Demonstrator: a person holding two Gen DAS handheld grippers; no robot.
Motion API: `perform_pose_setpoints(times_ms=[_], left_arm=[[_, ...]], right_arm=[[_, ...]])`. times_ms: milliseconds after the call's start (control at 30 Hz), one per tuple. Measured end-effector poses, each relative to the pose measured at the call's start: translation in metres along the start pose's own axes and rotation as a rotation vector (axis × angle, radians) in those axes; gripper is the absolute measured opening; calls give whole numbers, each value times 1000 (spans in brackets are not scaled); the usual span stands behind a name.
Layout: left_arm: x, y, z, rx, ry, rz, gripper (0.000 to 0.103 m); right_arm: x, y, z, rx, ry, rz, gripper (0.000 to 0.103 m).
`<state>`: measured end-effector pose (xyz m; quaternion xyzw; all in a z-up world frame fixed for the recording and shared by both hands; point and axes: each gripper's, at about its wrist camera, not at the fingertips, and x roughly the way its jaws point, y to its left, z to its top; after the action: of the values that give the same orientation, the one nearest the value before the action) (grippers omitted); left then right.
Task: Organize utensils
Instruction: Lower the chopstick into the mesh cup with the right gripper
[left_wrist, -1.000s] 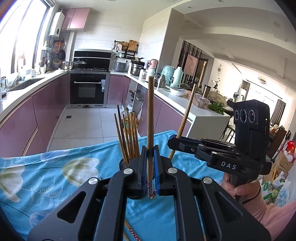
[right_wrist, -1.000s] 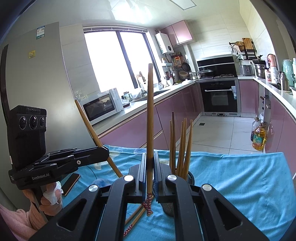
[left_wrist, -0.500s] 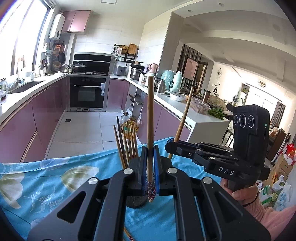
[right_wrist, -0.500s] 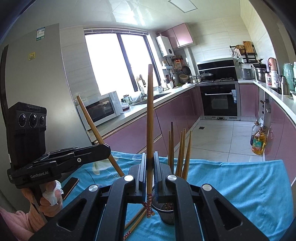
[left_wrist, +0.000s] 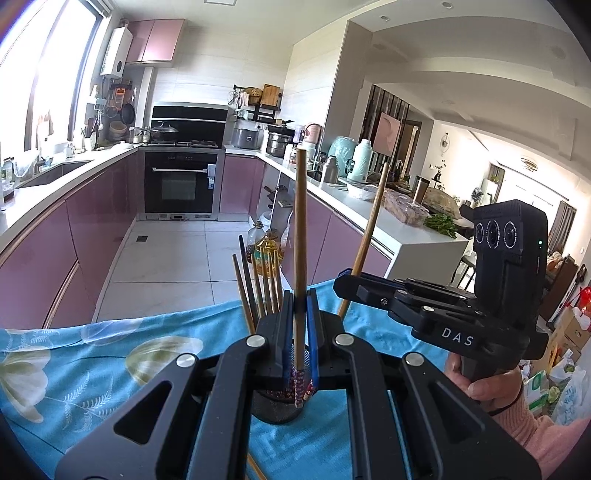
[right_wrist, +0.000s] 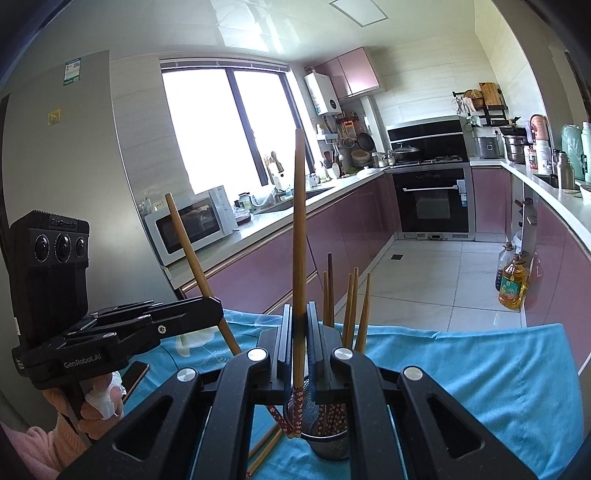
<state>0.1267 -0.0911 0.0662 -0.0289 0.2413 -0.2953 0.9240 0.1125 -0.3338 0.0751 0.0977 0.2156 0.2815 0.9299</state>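
My left gripper (left_wrist: 298, 334) is shut on a wooden chopstick (left_wrist: 300, 236), held upright with its patterned end just above the dark mesh holder (left_wrist: 275, 410). My right gripper (right_wrist: 298, 338) is shut on another wooden chopstick (right_wrist: 299, 236), also upright, its patterned end beside the mesh holder (right_wrist: 328, 445). Several chopsticks (right_wrist: 352, 306) stand in the holder. Each gripper shows in the other's view, the right one (left_wrist: 341, 282) and the left one (right_wrist: 218, 312), each clamping its slanted chopstick.
The table wears a blue floral cloth (left_wrist: 74, 362). Two loose chopsticks (right_wrist: 264, 452) lie on it left of the holder, and a phone (right_wrist: 135, 373) lies near the left hand. Kitchen counters, an oven and an oil bottle (right_wrist: 511, 280) stand beyond the table.
Both grippers have risen slightly with their chopsticks; the holder now sits lower in both views, under the patterned ends.
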Motion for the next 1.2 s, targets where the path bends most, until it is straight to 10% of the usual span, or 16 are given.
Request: perform_pose_setpoints(times_ms=[1200], left_arm=[[35, 10, -2, -10, 88, 47, 8]], right_arm=[[35, -13, -15, 1, 72, -84, 6]])
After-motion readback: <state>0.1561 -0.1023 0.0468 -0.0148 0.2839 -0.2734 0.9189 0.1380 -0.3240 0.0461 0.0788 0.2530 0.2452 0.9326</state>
